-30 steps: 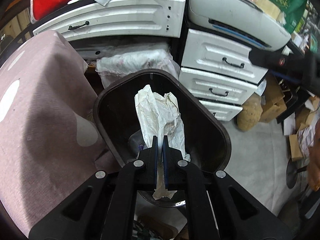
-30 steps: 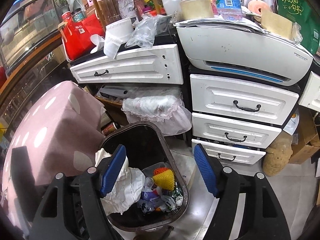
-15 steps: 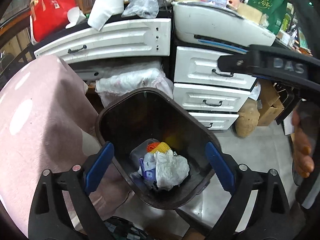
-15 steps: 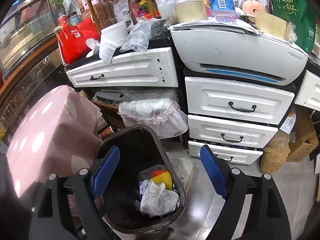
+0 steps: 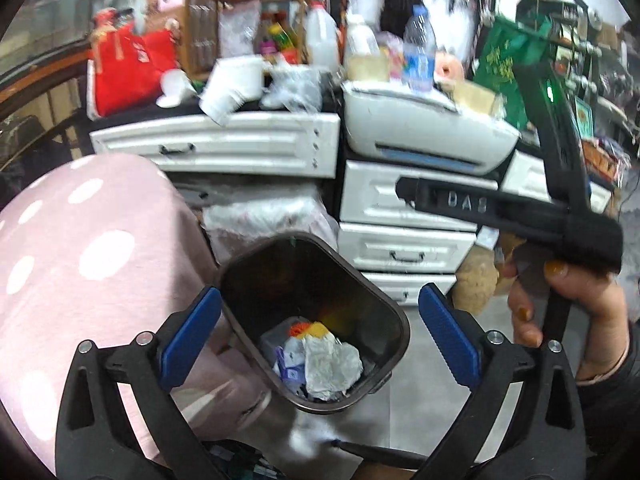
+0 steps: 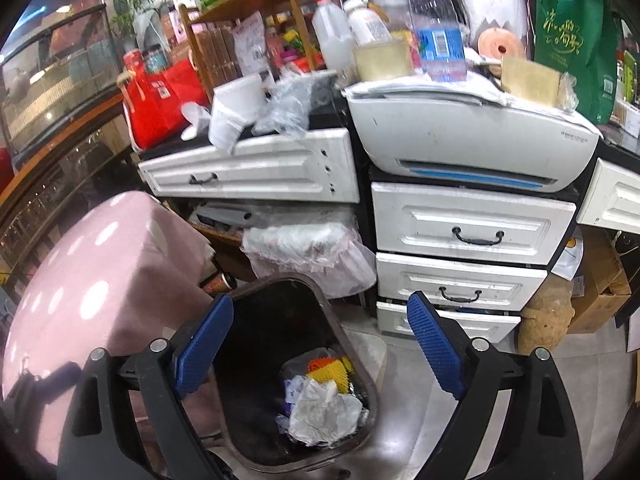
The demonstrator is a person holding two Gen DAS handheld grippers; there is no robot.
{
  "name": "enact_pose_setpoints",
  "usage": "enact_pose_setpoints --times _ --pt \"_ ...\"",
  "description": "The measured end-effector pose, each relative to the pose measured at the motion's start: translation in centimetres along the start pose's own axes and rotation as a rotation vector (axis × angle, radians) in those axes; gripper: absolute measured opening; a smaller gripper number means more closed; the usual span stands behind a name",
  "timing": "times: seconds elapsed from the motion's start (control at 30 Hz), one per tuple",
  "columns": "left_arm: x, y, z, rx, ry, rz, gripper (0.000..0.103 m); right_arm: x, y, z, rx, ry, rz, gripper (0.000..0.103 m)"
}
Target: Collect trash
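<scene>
black-framed left gripper [image 5: 318,330] with ribbed blue pads, silver screws; hand [image 5: 568,300] with orange-painted nails, dark sleeve.

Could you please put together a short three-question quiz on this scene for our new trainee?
1. True or false: the left gripper is shut on the crumpled white paper.
2. Multiple choice: where does the crumpled white paper lie? A) on the pink spotted cover; B) inside the dark trash bin, on top of other rubbish; C) on the printer.
3. Fill in: the right gripper is ____ and holds nothing.

Key
1. False: both blue pads stand wide apart, and the paper lies below in the bin.
2. B.
3. Open.
</scene>
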State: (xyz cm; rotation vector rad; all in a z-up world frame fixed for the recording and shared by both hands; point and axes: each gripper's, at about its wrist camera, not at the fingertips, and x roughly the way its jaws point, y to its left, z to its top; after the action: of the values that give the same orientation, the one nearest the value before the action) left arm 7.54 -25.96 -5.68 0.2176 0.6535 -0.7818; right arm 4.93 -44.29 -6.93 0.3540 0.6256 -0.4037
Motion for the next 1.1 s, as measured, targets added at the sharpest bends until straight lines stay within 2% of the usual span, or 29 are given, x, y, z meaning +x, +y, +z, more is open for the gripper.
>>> enact_pose_setpoints --times 0.17,0.37,0.63,0.73,0.87,1.1 --pt "-4.4 1.8 -0.6 -0.026 -0.093 0.091 0.097 -3.0 3.2 -0.7 -0.037 -0.109 -0.037 0.097" --pt "-10.1 5.3 -2.5 -0.091 -0.198 0.268 0.097 -6.5 8.6 -2.7 -0.176 -0.218 0.006 0.097" --pt "-15.1 9.1 -5.8 -0.167 -0.253 0.477 0.097 -9.5 14.1 -5.5 -0.326 -0.305 0.063 0.097" --pt "-16.7 10.0 -6.7 -0.198 -0.276 0.510 0.097 -10.4 15.4 -6.4 -0.369 -0.317 0.082 0.097" --pt "-18.5 10.7 -7.5 -0.234 -0.316 0.534 0.097 -11.6 16.2 -7.4 -0.357 -0.317 0.124 0.097" --pt "-20.4 10.1 -8.3 -0.245 -0.366 0.562 0.097 -14.0 16.1 -8.7 -0.335 -0.364 0.131 0.097"
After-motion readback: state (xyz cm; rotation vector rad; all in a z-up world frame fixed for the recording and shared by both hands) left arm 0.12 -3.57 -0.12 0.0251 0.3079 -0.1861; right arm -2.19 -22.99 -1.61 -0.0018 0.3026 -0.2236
